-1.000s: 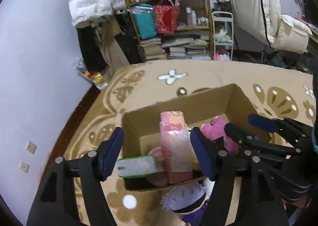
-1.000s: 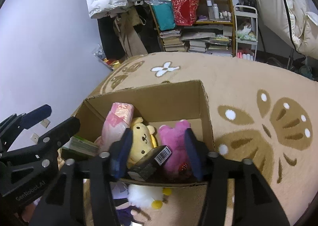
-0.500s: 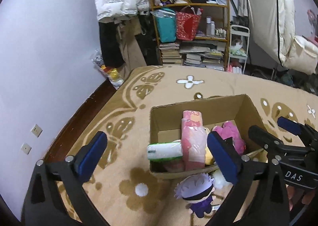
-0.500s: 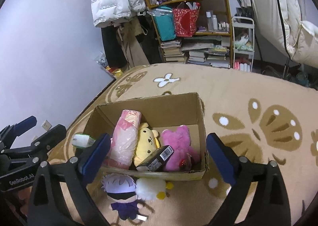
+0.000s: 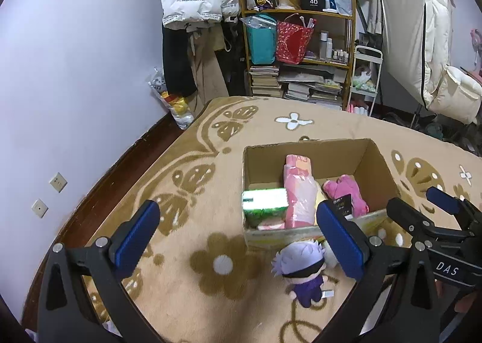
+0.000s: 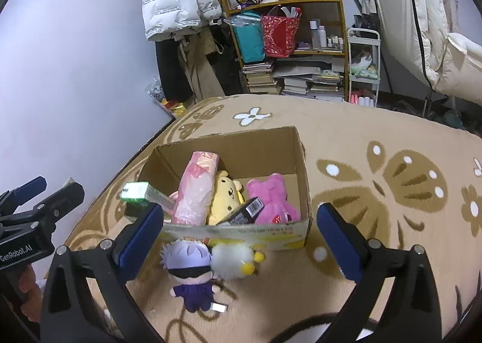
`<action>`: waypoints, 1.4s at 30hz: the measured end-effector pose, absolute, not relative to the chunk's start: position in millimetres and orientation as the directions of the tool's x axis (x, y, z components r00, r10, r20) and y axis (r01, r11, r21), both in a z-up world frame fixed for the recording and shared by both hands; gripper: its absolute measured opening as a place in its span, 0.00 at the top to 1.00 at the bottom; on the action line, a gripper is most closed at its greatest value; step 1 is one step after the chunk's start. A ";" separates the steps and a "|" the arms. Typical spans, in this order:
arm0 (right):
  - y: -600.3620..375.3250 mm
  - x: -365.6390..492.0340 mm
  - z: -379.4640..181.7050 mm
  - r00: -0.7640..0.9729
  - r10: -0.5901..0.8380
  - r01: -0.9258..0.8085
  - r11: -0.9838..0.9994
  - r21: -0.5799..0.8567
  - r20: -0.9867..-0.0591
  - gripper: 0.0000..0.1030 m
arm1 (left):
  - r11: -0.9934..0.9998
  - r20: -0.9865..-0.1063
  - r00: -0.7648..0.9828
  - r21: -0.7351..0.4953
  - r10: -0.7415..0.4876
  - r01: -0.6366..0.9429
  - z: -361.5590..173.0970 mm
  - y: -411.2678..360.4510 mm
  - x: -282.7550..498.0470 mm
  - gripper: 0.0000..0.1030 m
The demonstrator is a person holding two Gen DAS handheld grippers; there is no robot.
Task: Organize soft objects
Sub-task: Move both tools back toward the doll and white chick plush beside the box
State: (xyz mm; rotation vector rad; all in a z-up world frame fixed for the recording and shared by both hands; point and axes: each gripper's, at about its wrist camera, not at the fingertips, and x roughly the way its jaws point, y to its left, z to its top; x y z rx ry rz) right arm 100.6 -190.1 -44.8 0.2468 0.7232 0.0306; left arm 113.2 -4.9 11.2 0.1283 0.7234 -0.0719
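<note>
- Left gripper: jaws spread wide, just opened, nothing between them
- Right gripper: jaws spread wide, just opened, empty
- Cardboard box on patterned rug: holds pink plush, yellow plush, pink wrapped roll, green-white pack
- White-haired doll and white fluffy toy: on rug, just in front of box

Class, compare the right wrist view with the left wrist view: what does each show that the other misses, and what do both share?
Only the right wrist view shows the yellow dog plush in the cardboard box and nearly all of the white fluffy chick toy. Only the left shows two wall sockets. Both share the pink bear plush, white-haired doll and pink wrapped pack.
</note>
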 end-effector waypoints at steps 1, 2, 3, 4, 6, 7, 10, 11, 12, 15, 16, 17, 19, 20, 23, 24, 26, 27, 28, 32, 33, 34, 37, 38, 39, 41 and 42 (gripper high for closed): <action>-189.7 98.0 -45.6 0.751 0.115 0.057 0.970 0.237 -0.650 0.00 | 0.990 -0.665 0.747 0.094 -0.018 0.107 10.8 -3.1 110.8 0.00; -189.3 96.2 -45.8 0.751 0.114 0.057 0.970 0.237 -0.650 0.00 | 0.990 -0.666 0.746 0.094 -0.016 0.106 10.5 -3.8 109.7 0.00; -189.2 93.6 -47.1 0.752 0.111 0.060 0.970 0.234 -0.650 0.00 | 0.990 -0.670 0.742 0.091 -0.018 0.105 10.0 -2.9 108.5 0.00; -189.4 92.2 -47.9 0.751 0.109 0.061 0.971 0.232 -0.651 0.00 | 0.991 -0.676 0.737 0.084 -0.022 0.106 8.4 -1.5 106.9 0.00; -188.8 89.1 -50.7 0.750 0.106 0.062 0.971 0.229 -0.653 0.00 | 0.992 -0.689 0.724 0.072 -0.027 0.105 5.0 0.1 105.6 0.00; -188.7 88.3 -51.7 0.749 0.107 0.061 0.972 0.229 -0.654 0.00 | 0.993 -0.700 0.713 0.061 -0.030 0.102 2.1 1.3 105.4 0.00; -188.2 85.2 -57.6 0.748 0.110 0.056 0.972 0.228 -0.655 0.00 | 0.995 -0.721 0.691 0.034 -0.039 0.092 -6.3 3.6 105.0 0.00; -188.0 84.2 -60.5 0.748 0.112 0.054 0.972 0.228 -0.655 0.00 | 0.996 -0.726 0.686 0.028 -0.041 0.089 -8.9 4.8 104.3 0.00; -187.9 83.6 -62.8 0.747 0.113 0.054 0.972 0.229 -0.655 0.00 | 0.996 -0.733 0.679 0.021 -0.043 0.086 -12.1 5.5 104.7 0.00; -187.8 82.7 -72.2 0.745 0.129 0.049 0.968 0.246 -0.655 0.00 | 0.997 -0.753 0.656 0.005 -0.048 0.079 -22.4 6.5 106.9 0.00; -187.3 83.0 -74.6 0.743 0.135 0.047 0.967 0.252 -0.656 0.00 | 0.997 -0.761 0.647 -0.001 -0.052 0.078 -25.8 6.8 107.9 0.00; -186.7 83.7 -77.8 0.741 0.142 0.044 0.965 0.259 -0.656 0.00 | 0.997 -0.768 0.638 -0.004 -0.053 0.078 -29.6 6.3 109.2 0.00; -185.8 84.4 -84.5 0.738 0.154 0.036 0.963 0.266 -0.657 0.00 | 0.997 -0.775 0.630 0.011 -0.042 0.080 -36.2 3.3 110.1 0.00; -185.1 85.4 -89.0 0.735 0.159 0.030 0.964 0.266 -0.660 0.00 | 0.996 -0.779 0.626 0.016 -0.040 0.084 -39.4 1.5 110.9 0.00; -184.2 89.3 -98.6 0.723 0.173 0.023 0.961 0.274 -0.669 0.00 | 0.996 -0.790 0.612 0.038 -0.022 0.085 -49.2 -4.5 113.8 0.00; -185.3 91.5 -102.8 0.716 0.181 0.028 0.958 0.287 -0.674 0.00 | 0.996 -0.789 0.615 0.047 -0.014 0.082 -51.1 -5.4 114.1 0.00; -186.9 94.6 -109.7 0.706 0.192 0.034 0.952 0.304 -0.682 0.00 | 0.996 -0.795 0.607 0.046 -0.011 0.079 -56.7 -7.4 116.7 0.00; -188.1 96.8 -113.8 0.701 0.197 0.036 0.950 0.310 -0.685 0.00 | 0.996 -0.801 0.598 0.038 -0.019 0.083 -59.6 -7.9 118.7 0.00; -188.1 97.4 -116.3 0.698 0.199 0.037 0.949 0.312 -0.688 0.00 | 0.996 -0.806 0.591 0.032 -0.023 0.084 -61.8 -8.2 120.2 0.00; -189.8 105.3 -128.7 0.671 0.207 0.041 0.948 0.315 -0.712 0.00 | 0.996 -0.833 0.553 0.022 -0.027 0.083 -77.6 -9.5 128.3 0.01; -189.9 108.1 -132.6 0.662 0.214 0.039 0.947 0.318 -0.718 0.00 | 0.996 -0.838 0.545 0.020 -0.028 0.082 -80.4 -9.4 129.6 0.01; -190.0 108.8 -134.6 0.658 0.216 0.038 0.947 0.318 -0.721 0.00 | 0.997 -0.845 0.534 0.015 -0.030 0.080 -84.5 -9.7 131.4 0.01; -188.5 114.5 -143.2 0.641 0.218 0.034 0.950 0.311 -0.736 0.00 | 0.996 -0.860 0.509 0.008 -0.036 0.083 -94.4 -12.3 136.7 0.01; -188.7 116.3 -146.4 0.634 0.222 0.034 0.949 0.313 -0.741 0.00 | 0.997 -0.864 0.503 0.015 -0.027 0.080 -97.5 -13.5 138.8 0.01; -189.0 118.1 -149.7 0.626 0.229 0.034 0.947 0.319 -0.745 0.00 | 0.997 -0.866 0.500 0.020 -0.022 0.079 -99.4 -14.4 140.1 0.01; -189.9 120.7 -155.0 0.616 0.233 0.040 0.944 0.326 -0.752 0.00 | 0.996 -0.871 0.492 0.023 -0.022 0.084 -102.6 -15.5 144.1 0.01; -189.7 121.9 -156.7 0.613 0.227 0.042 0.947 0.318 -0.757 0.00 | 0.996 -0.873 0.488 0.018 -0.026 0.086 -103.4 -15.1 146.6 0.01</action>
